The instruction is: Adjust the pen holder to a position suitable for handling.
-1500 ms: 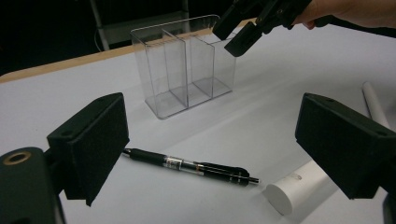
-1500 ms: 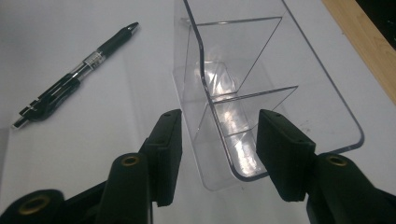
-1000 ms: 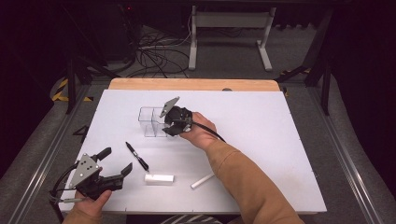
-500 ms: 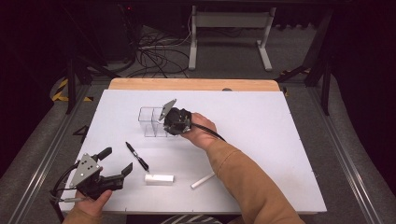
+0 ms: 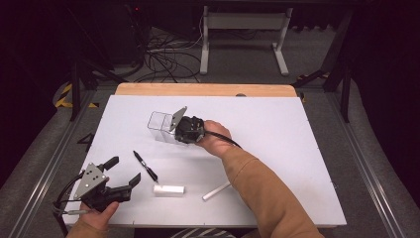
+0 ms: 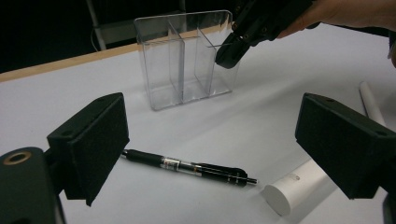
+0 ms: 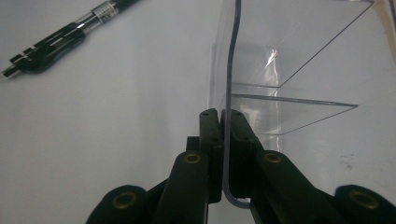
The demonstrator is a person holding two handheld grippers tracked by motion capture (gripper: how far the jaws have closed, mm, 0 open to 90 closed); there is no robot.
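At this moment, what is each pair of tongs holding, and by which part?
The right tongs have just closed on the clear divided organizer, clamping the top edge of its end wall. The left tongs stand open, holding nothing.

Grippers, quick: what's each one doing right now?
Left gripper: open, holding nothing.
Right gripper: its jaws have just closed, shut on the clear organizer wall.

Right gripper (image 5: 174, 130) clamped, left gripper (image 5: 121, 171) agape
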